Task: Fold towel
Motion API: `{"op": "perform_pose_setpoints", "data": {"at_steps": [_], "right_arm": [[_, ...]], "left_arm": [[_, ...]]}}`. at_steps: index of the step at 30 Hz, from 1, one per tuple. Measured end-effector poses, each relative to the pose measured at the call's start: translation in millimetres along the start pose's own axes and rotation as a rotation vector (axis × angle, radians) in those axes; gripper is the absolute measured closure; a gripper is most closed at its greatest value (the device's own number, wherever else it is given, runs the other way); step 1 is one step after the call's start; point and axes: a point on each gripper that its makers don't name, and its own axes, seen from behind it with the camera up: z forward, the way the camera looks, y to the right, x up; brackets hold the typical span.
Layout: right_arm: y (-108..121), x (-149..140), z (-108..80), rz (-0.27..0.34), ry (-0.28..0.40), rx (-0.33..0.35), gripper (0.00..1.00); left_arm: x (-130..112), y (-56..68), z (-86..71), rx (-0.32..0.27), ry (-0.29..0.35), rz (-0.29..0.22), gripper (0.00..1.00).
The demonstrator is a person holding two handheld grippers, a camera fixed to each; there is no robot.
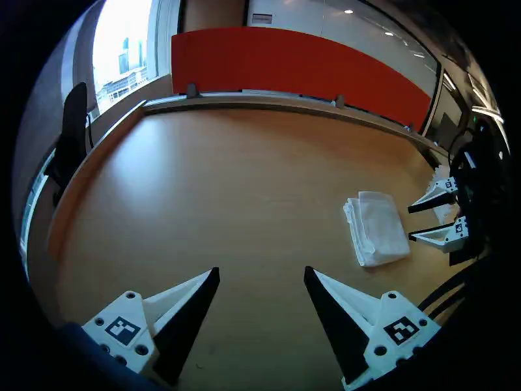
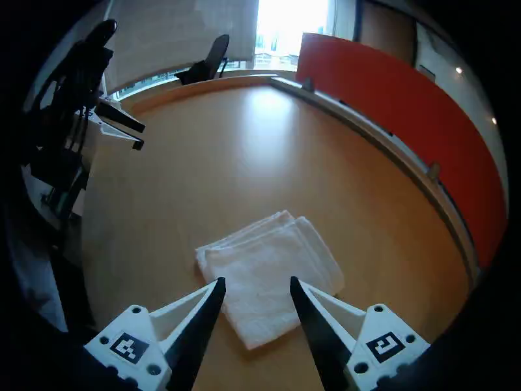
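A white towel [image 2: 270, 274] lies folded into a small thick rectangle on the wooden table [image 2: 247, 156]. My right gripper [image 2: 257, 281] hovers open just over the towel's near edge, with nothing between its fingers. In the left gripper view the same towel [image 1: 378, 227] rests at the right, and the right gripper [image 1: 410, 223] stands open beside its right edge. My left gripper [image 1: 260, 274] is open over bare wood, well to the left of the towel. In the right gripper view the left gripper [image 2: 137, 130] appears far off at the upper left.
A red partition [image 1: 299, 68] runs along the table's far edge [image 1: 273, 101]. A dark office chair [image 1: 71, 133] stands at the table's left side by the window. Dark cables [image 1: 449, 293] and the person's dark sleeve [image 1: 482, 189] sit at the right.
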Motion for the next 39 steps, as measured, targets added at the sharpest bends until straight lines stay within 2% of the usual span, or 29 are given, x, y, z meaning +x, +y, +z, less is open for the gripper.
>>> {"op": "perform_pose_setpoints", "data": {"at_steps": [31,39], "right_arm": [[-2,-93,8.4,0.065,-0.148,-0.029,0.24],[-3,-101,8.3,0.078,-0.163,-0.026,0.32]], "left_arm": [[-3,1.9,-2.2,-0.003,-0.006,0.007,0.03],[-2,2.7,-1.4,-0.004,-0.004,0.007,0.03]]}}
